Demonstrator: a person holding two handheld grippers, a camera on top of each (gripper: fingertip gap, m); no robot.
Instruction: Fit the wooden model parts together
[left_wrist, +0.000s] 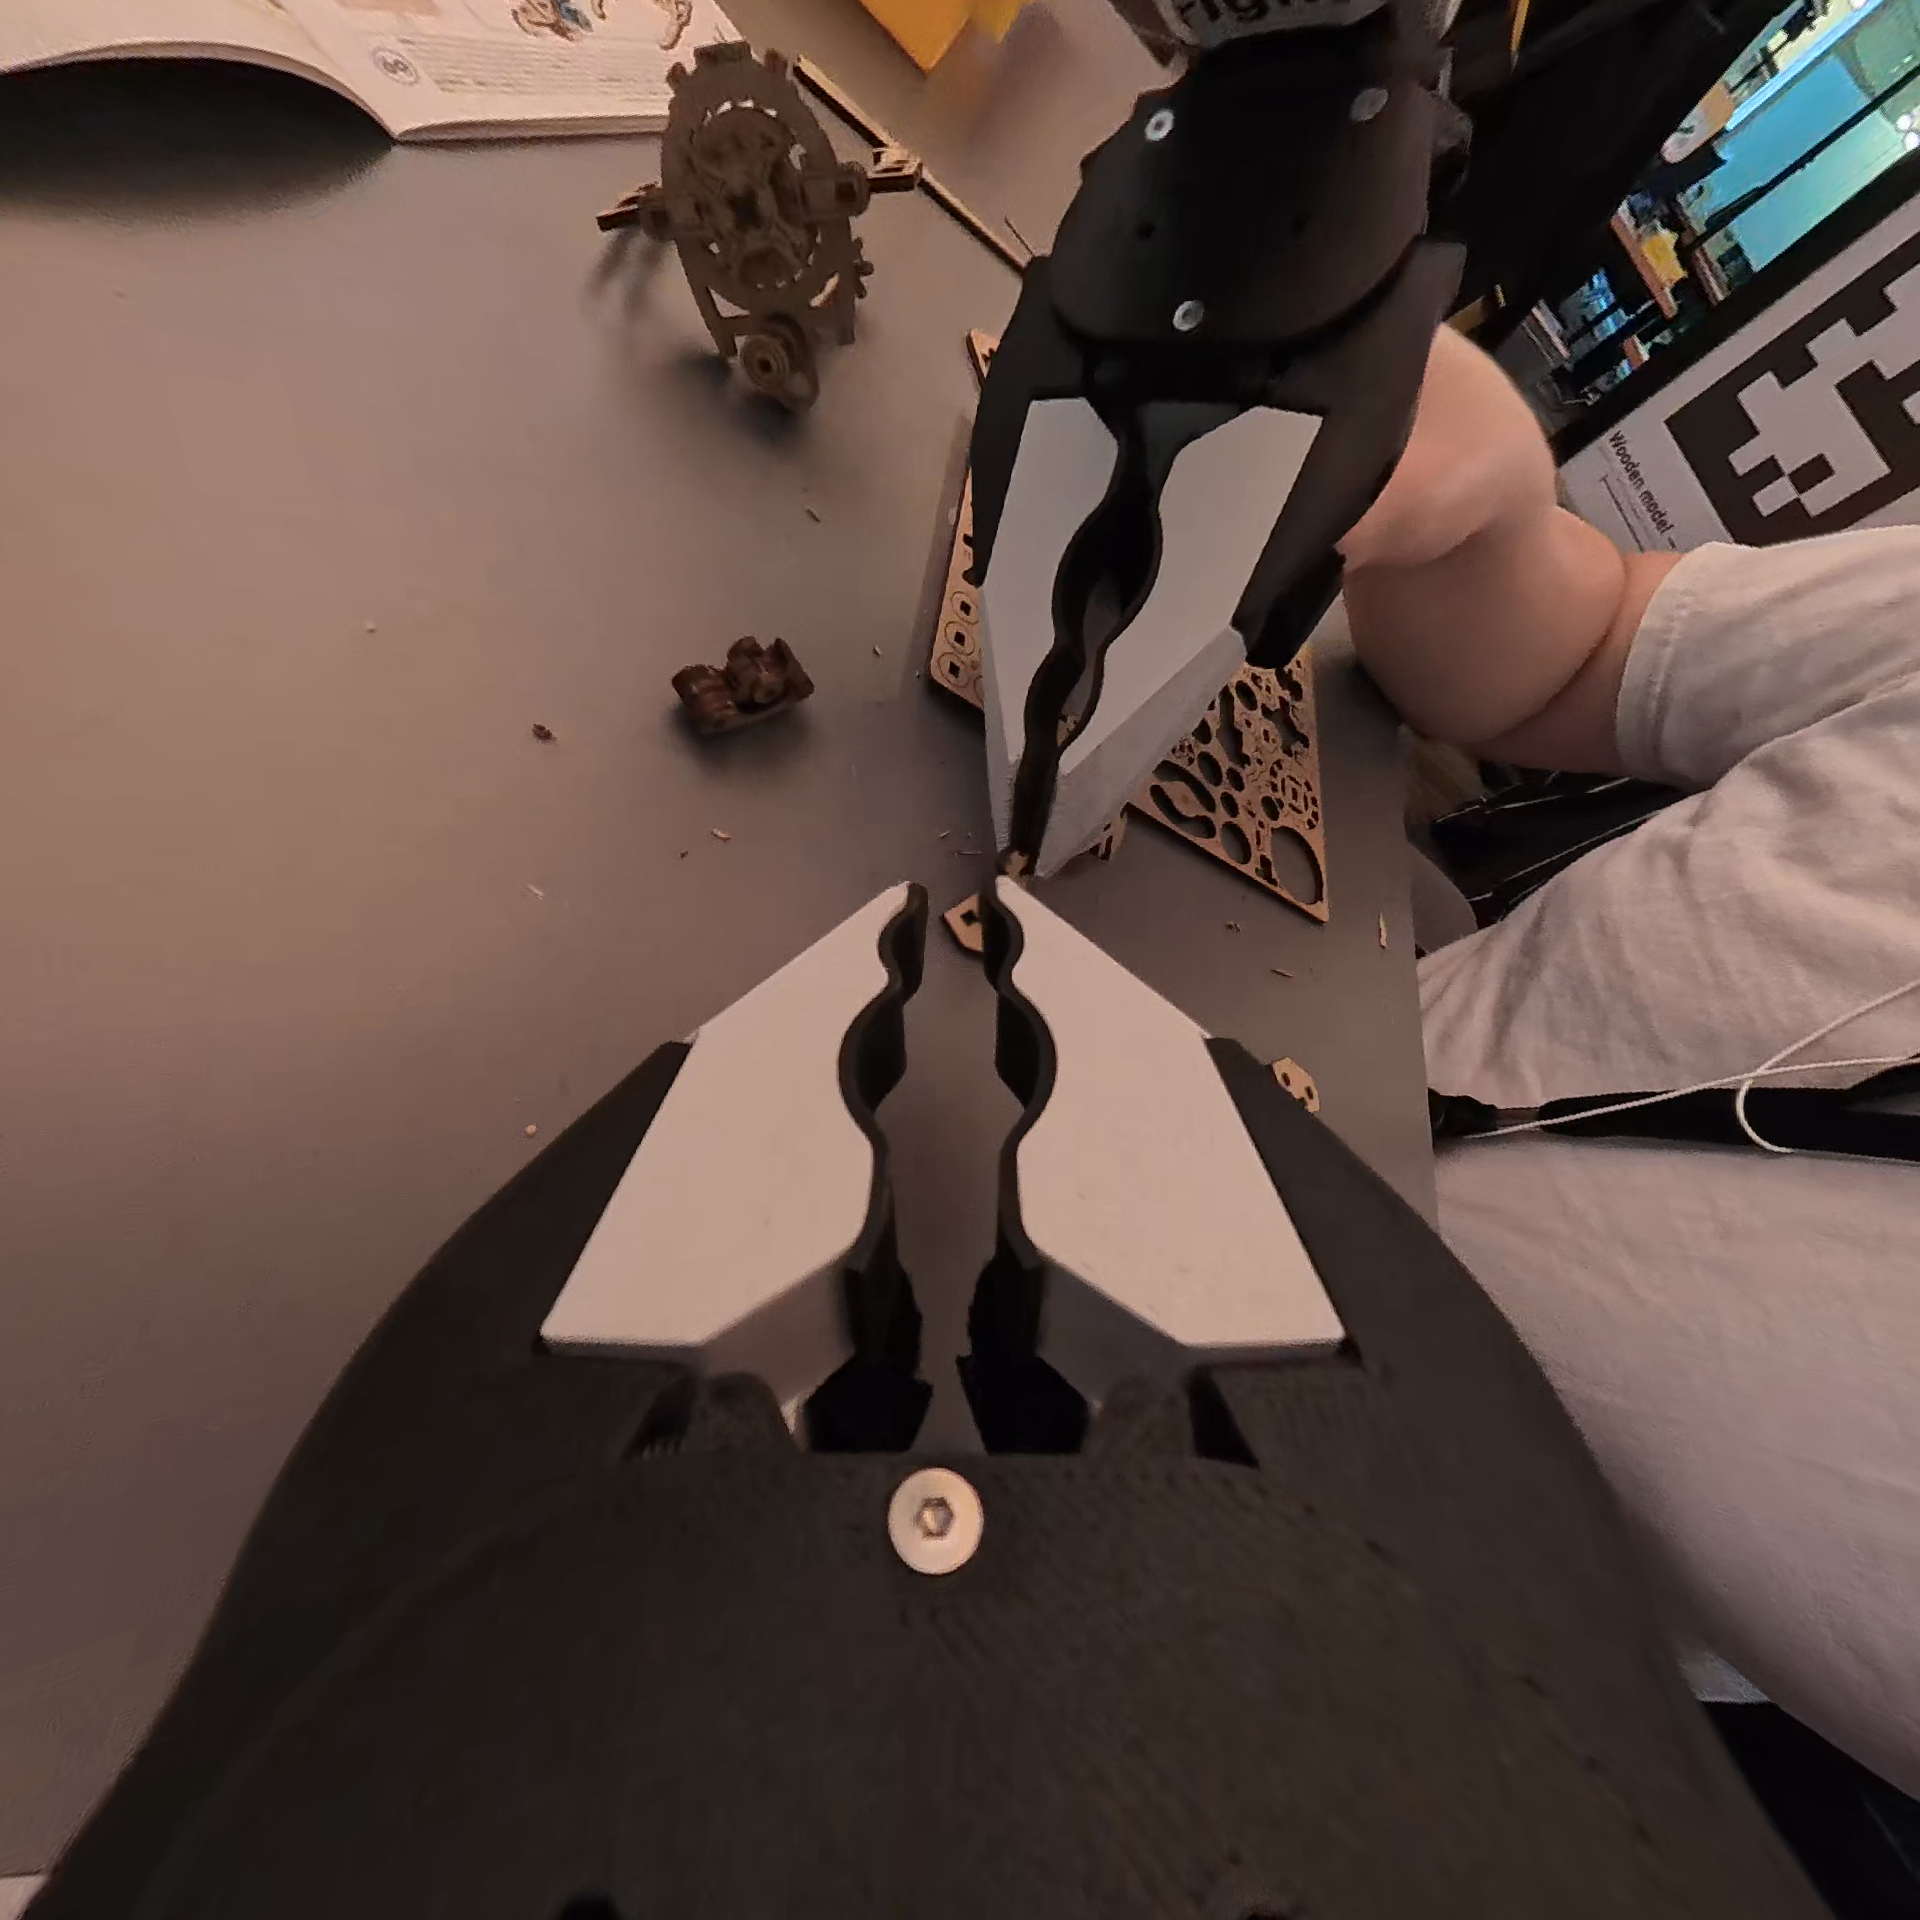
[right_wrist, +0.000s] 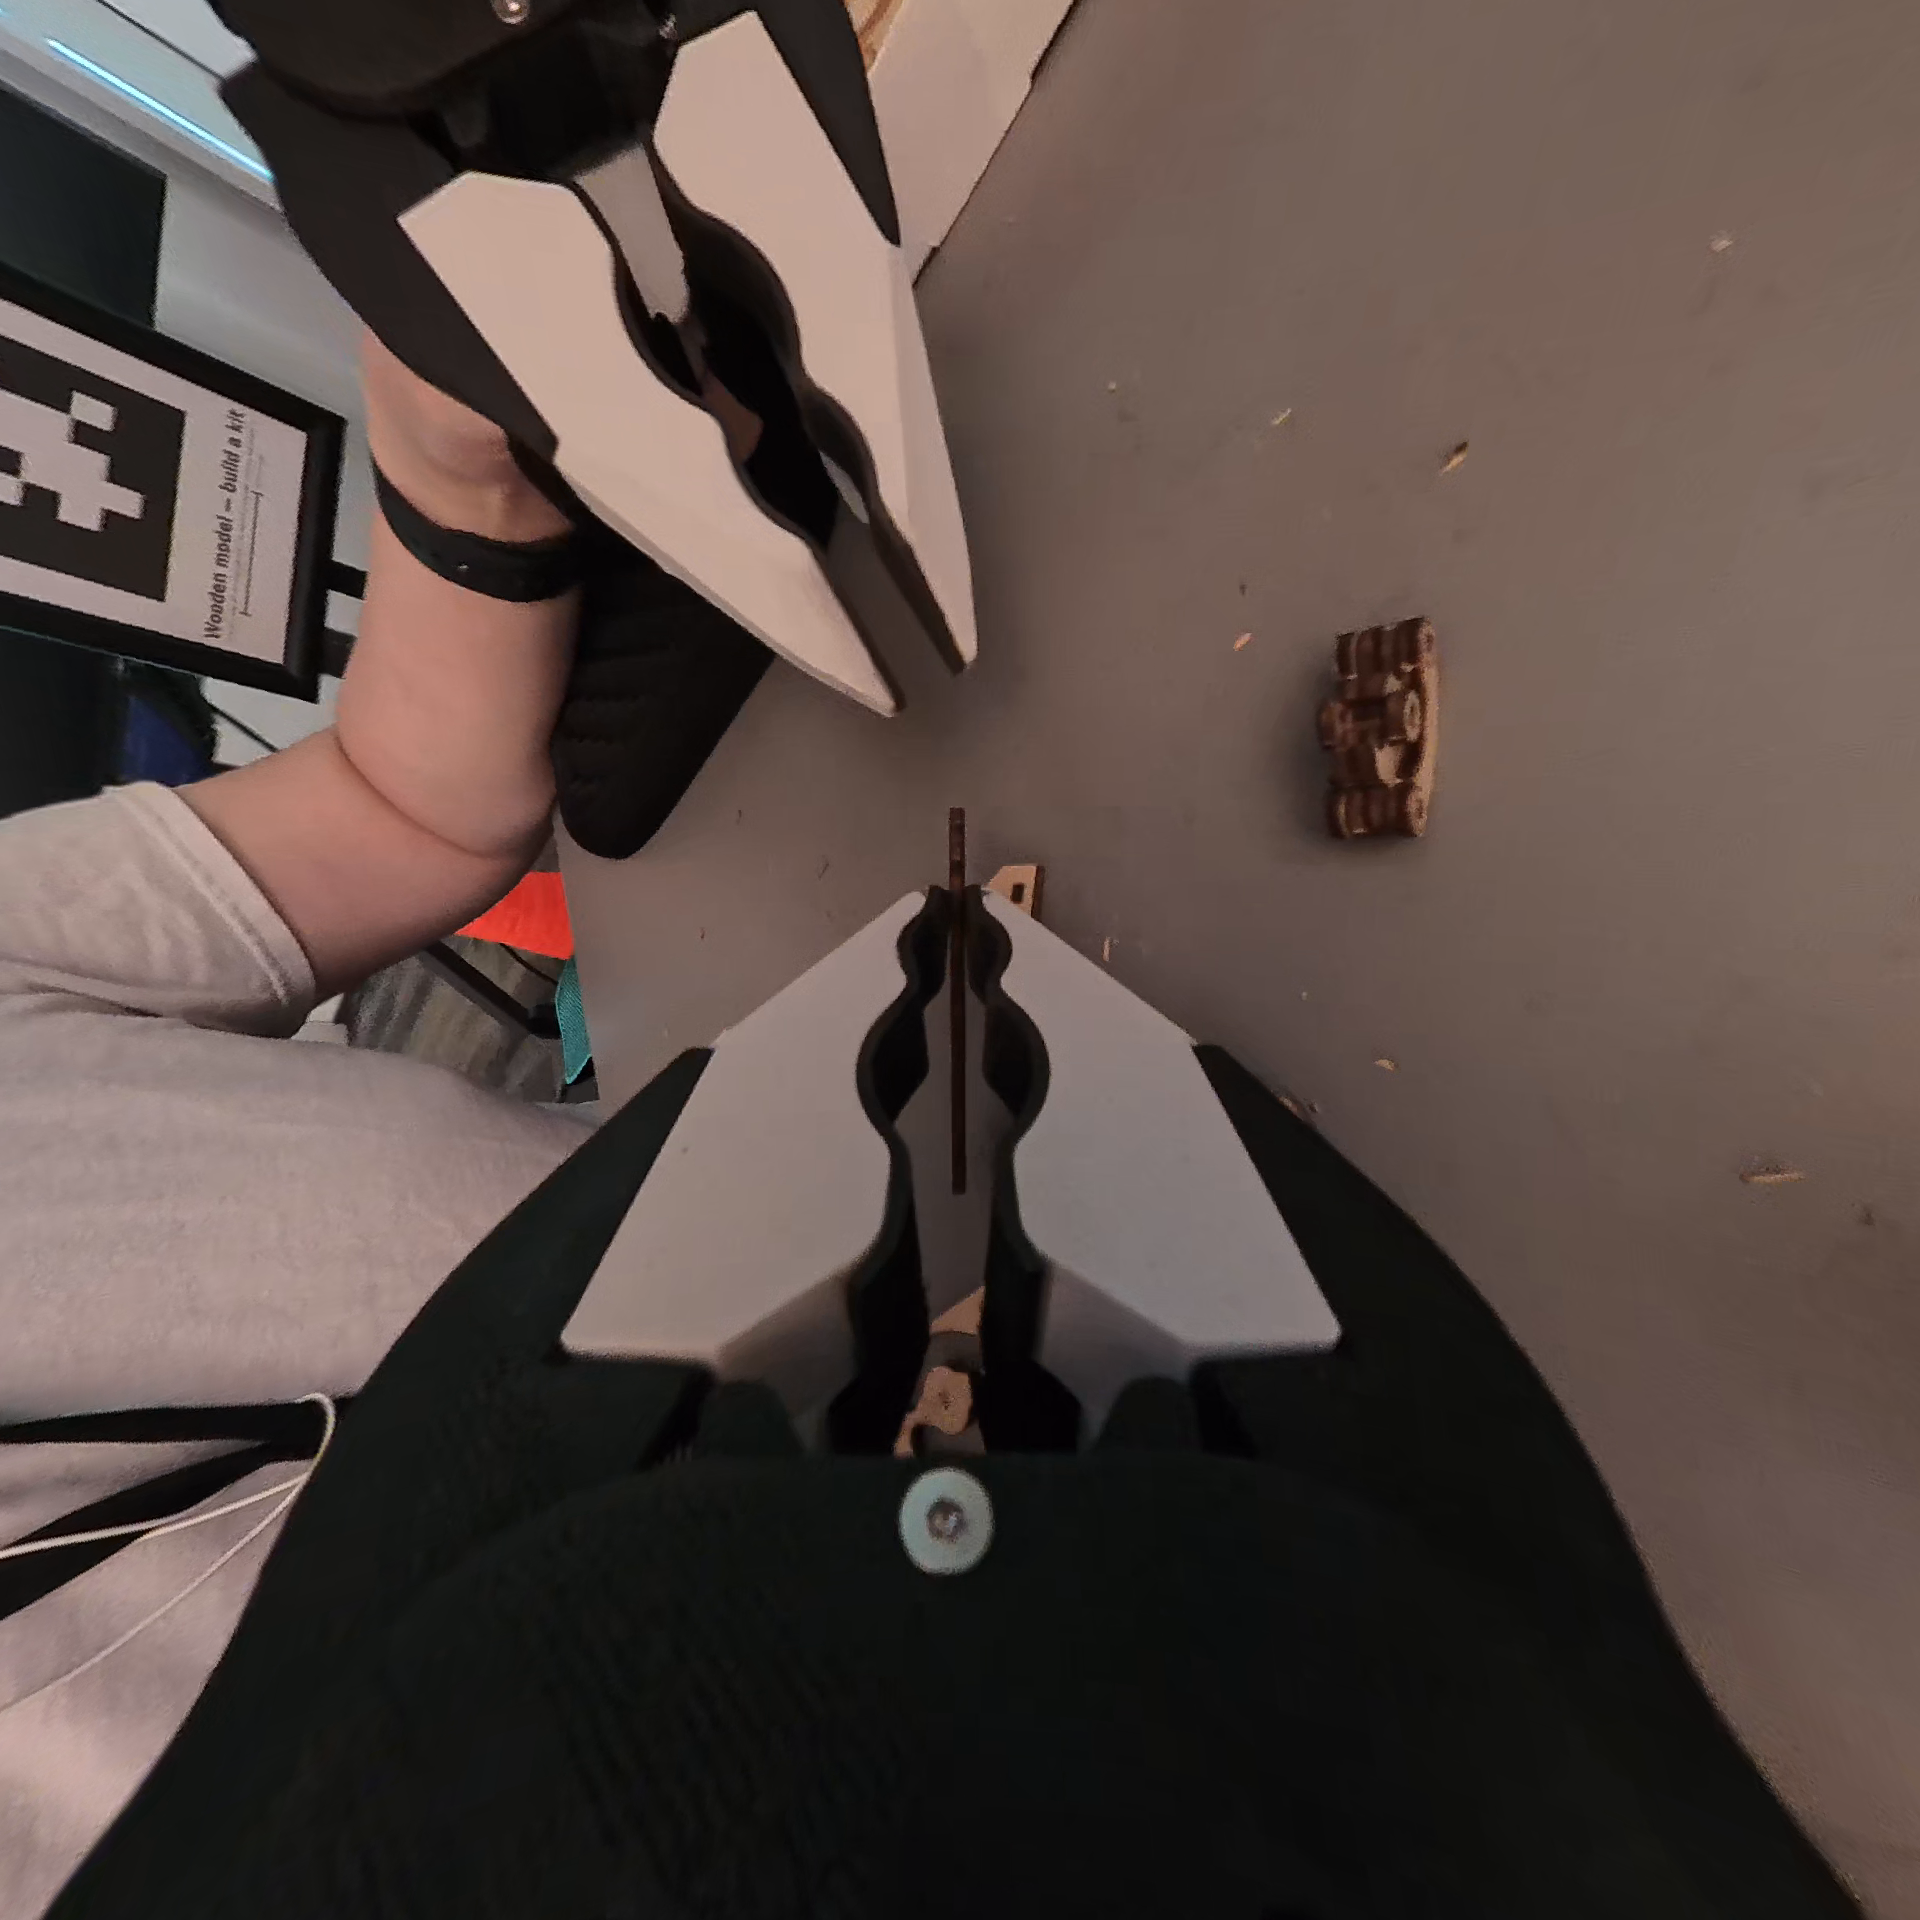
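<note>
Thin wooden piece (right_wrist: 957, 997) pinched edge-on in right hand-held gripper (right_wrist: 956, 902), above grey desk (right_wrist: 1455, 1351). Left hand-held gripper (left_wrist: 958, 902) slightly spread, nothing clearly between its tips, small flat part (left_wrist: 964, 925) just beyond them. Close by: cut-out wooden sheet (left_wrist: 1247, 769) under right hand-held gripper, dark small subassembly (left_wrist: 740, 686), geared wooden model (left_wrist: 750, 223) farther off, open booklet (left_wrist: 436, 62).
</note>
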